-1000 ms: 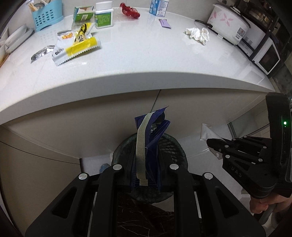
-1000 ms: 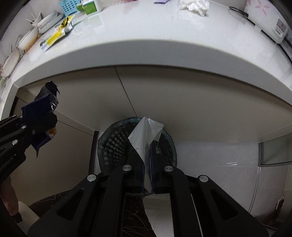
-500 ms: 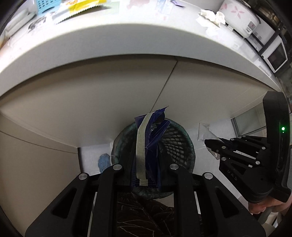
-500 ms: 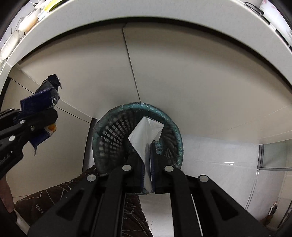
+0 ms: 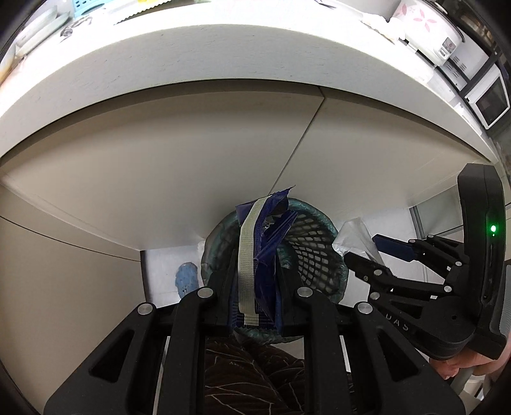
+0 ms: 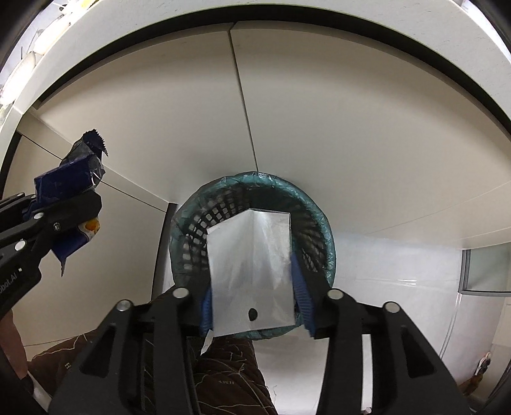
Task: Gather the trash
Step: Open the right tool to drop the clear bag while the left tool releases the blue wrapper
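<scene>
A dark mesh waste basket [image 5: 319,220] lined with a green bag stands on the floor under the counter. My left gripper [image 5: 255,281] is shut on a blue snack wrapper [image 5: 266,245] with a pale strip and holds it over the basket's left side. That gripper [image 6: 76,210] and its blue wrapper [image 6: 64,182] also appear at the left of the right wrist view. My right gripper [image 6: 254,297] hangs over the basket [image 6: 322,217] with its jaws opening. A silvery clear wrapper [image 6: 252,271] lies loose between its blue pads [image 6: 301,287].
The white counter edge [image 5: 223,64] and pale cabinet fronts [image 5: 191,159] rise behind the basket. A rice cooker [image 5: 428,22] and a microwave [image 5: 491,99] stand far right on the counter. A dark patterned cloth [image 6: 230,376] lies below the grippers. A blue lump [image 5: 186,277] sits left of the basket.
Both grippers have sunk toward the basket and the countertop has slid up out of view. The right jaws have come apart and the silvery wrapper has spread out flat between them.
</scene>
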Tool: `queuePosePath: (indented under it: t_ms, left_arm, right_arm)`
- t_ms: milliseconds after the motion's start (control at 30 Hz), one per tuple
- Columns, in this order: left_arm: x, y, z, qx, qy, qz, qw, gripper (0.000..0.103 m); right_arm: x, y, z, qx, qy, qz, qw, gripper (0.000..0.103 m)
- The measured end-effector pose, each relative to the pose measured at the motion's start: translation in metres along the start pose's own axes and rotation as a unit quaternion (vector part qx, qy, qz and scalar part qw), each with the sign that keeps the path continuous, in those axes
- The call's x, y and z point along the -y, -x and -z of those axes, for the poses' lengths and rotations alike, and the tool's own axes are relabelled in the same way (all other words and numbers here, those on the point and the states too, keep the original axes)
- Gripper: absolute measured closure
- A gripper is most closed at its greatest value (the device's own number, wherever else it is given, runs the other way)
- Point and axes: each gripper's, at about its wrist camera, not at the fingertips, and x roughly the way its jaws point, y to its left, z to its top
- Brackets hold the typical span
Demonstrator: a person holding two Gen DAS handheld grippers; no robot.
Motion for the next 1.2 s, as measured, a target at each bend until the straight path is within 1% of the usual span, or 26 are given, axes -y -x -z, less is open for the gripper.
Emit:
queuePosePath:
  t_ms: [333, 400, 433, 500, 533, 600, 900, 1067, 1200]
  left_arm:
    - [-0.007, -0.002, 0.005, -0.009, 0.011, -0.004, 0.9999, 0.087]
    - [-0.007, -0.003, 0.005, -0.010, 0.011, -0.004, 0.9999, 0.087]
    - [-0.006, -0.004, 0.005, -0.011, 0.010, -0.004, 0.9999, 0.087]
    - [-0.004, -0.009, 0.006, -0.014, 0.007, -0.005, 0.9999, 0.087]
    - [-0.001, -0.009, 0.005, -0.015, 0.005, -0.004, 0.9999, 0.087]
    - [0.002, -0.013, 0.005, -0.017, 0.001, -0.002, 0.9998, 0.087]
    - [0.035, -0.036, 0.005, -0.029, -0.042, 0.013, 0.9986, 0.087]
    - [0.052, -0.048, 0.006, -0.036, -0.065, 0.021, 0.9970, 0.087]
    - [0.059, -0.056, 0.006, -0.041, -0.077, 0.022, 0.9959, 0.086]
  right_arm:
    - [-0.009, -0.005, 0.004, 0.005, -0.003, -0.009, 1.000, 0.033]
    - [-0.010, 0.000, 0.007, 0.011, -0.003, -0.006, 1.000, 0.025]
    - [-0.009, 0.002, 0.007, 0.017, -0.005, -0.004, 1.000, 0.023]
    - [-0.006, 0.005, 0.009, 0.024, -0.012, 0.005, 1.000, 0.013]
    - [-0.002, 0.009, 0.010, 0.031, -0.018, 0.010, 0.999, 0.012]
    - [0.006, 0.012, 0.011, 0.037, -0.031, 0.017, 0.999, 0.009]
    - [0.052, 0.033, 0.018, 0.049, -0.087, 0.049, 0.994, 0.008]
    - [0.072, 0.042, 0.022, 0.053, -0.106, 0.059, 0.991, 0.008]
    - [0.080, 0.050, 0.024, 0.056, -0.115, 0.064, 0.990, 0.008]
